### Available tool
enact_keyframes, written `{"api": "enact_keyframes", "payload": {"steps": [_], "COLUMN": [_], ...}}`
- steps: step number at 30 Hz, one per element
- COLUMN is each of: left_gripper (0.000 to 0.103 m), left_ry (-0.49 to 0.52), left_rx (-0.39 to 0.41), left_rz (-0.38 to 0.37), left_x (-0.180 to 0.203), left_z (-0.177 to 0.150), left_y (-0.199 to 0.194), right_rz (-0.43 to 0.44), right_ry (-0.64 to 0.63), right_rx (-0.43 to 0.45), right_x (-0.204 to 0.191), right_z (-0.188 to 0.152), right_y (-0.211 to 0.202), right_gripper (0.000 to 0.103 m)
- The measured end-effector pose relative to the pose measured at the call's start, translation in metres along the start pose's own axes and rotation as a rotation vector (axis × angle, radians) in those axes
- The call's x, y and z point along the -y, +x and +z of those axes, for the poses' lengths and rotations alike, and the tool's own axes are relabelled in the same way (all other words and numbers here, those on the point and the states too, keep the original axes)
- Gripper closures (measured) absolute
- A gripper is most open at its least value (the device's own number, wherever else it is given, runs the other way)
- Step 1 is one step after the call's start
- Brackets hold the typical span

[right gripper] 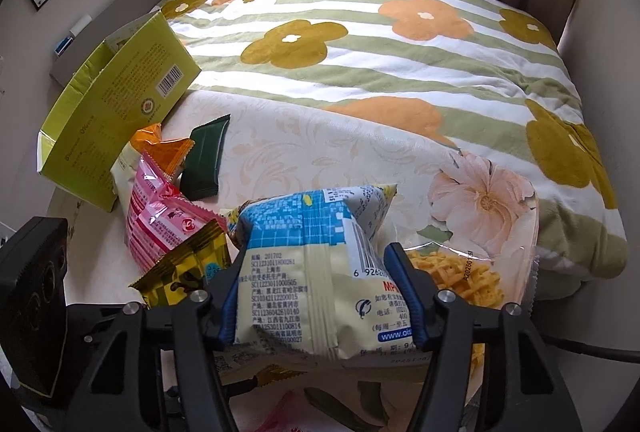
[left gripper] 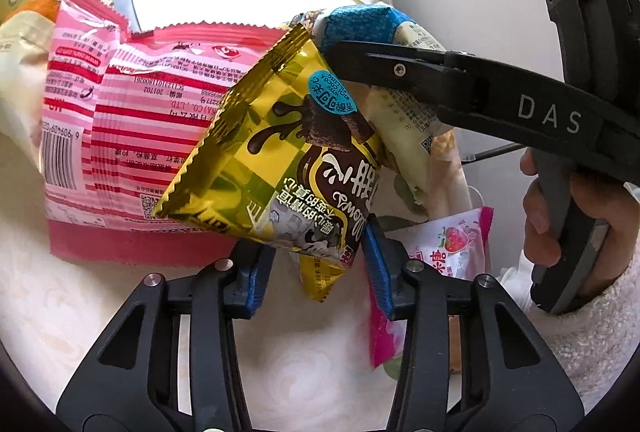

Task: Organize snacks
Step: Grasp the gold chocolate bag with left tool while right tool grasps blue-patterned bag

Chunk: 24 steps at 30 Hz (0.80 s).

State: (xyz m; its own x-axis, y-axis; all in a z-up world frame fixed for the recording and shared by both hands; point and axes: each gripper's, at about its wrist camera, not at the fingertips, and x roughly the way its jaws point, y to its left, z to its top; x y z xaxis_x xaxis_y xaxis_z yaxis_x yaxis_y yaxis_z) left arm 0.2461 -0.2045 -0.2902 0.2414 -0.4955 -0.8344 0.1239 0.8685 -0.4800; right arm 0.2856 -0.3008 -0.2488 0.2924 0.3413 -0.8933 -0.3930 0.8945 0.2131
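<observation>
Currently two packets are being picked off the bed (right gripper: 304,152) at once. Left hand-held gripper (left gripper: 318,272): the gold packet (left gripper: 280,148) is pinched at its lower end, beside the pink bag (left gripper: 132,136). Right hand-held gripper (right gripper: 320,300): the blue-white packet (right gripper: 316,272) is clamped, raised over the noodle bag (right gripper: 472,272). Next, probably, both need carrying to the green box (right gripper: 116,112) and dropping in.
</observation>
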Motion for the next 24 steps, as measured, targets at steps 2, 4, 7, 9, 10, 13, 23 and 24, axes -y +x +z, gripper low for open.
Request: {"api": "enact_keyframes", "payload": {"steps": [2, 4, 7, 9, 10, 13, 23, 24], "left_gripper": [0.067, 0.069, 0.07, 0.071, 0.071, 0.071, 0.073, 0.074], "left_ry": [0.011, 0.021, 0.039, 0.046, 0.051, 0.077, 0.101, 0.1], "left_rx": [0.0, -0.003, -0.003, 0.0, 0.002, 0.014, 0.058, 0.058], "left_rz": [0.001, -0.003, -0.002, -0.007, -0.008, -0.009, -0.04, -0.043], "left_x": [0.002, 0.005, 0.008, 0.01, 0.011, 0.016, 0.019, 0.019], "left_z": [0.0, -0.002, -0.007, -0.005, -0.005, -0.005, -0.005, -0.005], "left_y": [0.002, 0.0, -0.006, -0.008, -0.009, -0.016, -0.045, -0.045], "right_rz": [0.001, 0.0, -0.011, -0.018, -0.023, -0.037, -0.086, -0.094], "right_ry": [0.005, 0.011, 0.018, 0.025, 0.031, 0.056, 0.129, 0.131], "right_rx": [0.002, 0.01, 0.017, 0.026, 0.03, 0.051, 0.128, 0.136], "right_x": [0.0, 0.0, 0.001, 0.002, 0.002, 0.004, 0.008, 0.006], "right_z": [0.0, 0.0, 0.001, 0.0, 0.0, -0.002, 0.0, 0.0], "right_y": [-0.001, -0.004, -0.009, -0.012, -0.014, -0.022, -0.066, -0.071], "right_gripper": [0.046, 0.047, 0.048, 0.048, 0.048, 0.048, 0.048, 0.048]}}
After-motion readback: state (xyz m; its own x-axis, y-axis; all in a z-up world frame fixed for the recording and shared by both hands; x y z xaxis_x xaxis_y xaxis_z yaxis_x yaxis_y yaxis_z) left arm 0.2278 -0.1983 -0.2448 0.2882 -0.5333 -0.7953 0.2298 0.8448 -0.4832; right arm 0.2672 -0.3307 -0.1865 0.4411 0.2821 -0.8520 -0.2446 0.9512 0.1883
